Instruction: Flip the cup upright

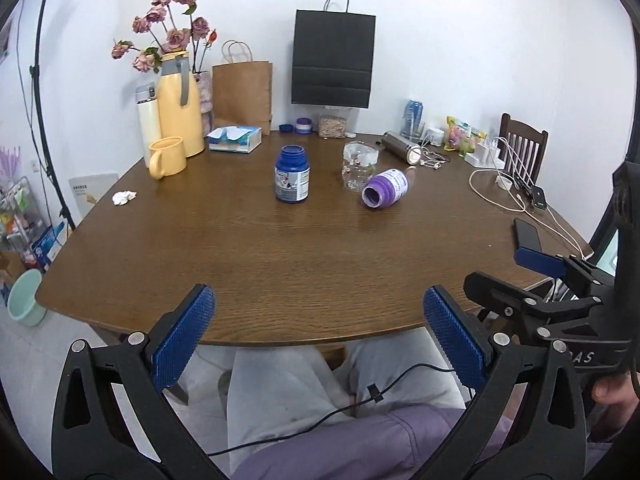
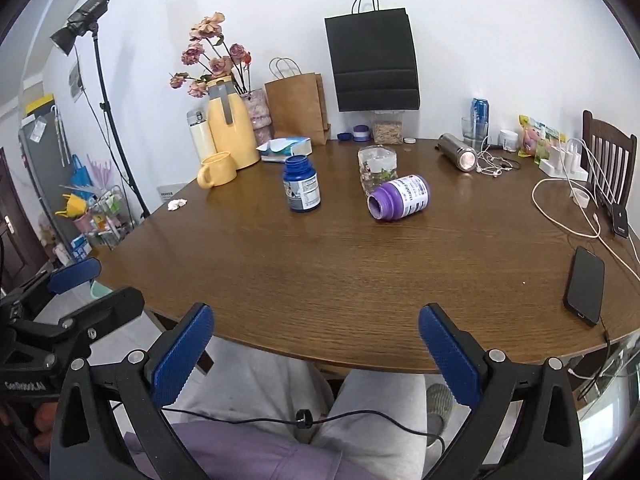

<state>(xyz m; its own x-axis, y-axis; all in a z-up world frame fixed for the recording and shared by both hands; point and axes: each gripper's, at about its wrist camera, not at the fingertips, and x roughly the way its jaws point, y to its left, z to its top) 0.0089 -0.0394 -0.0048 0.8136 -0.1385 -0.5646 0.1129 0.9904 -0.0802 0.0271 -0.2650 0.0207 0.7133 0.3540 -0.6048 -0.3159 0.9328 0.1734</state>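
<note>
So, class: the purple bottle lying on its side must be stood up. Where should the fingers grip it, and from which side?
Grip the purple bottle across its round labelled body, coming down from above. It lies on the table with its open mouth toward the camera, the clear cup close behind; the right gripper looks better placed.

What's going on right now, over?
Left tongs and right tongs open, empty, short of the table. Purple bottle on its side. Path looks free.
</note>
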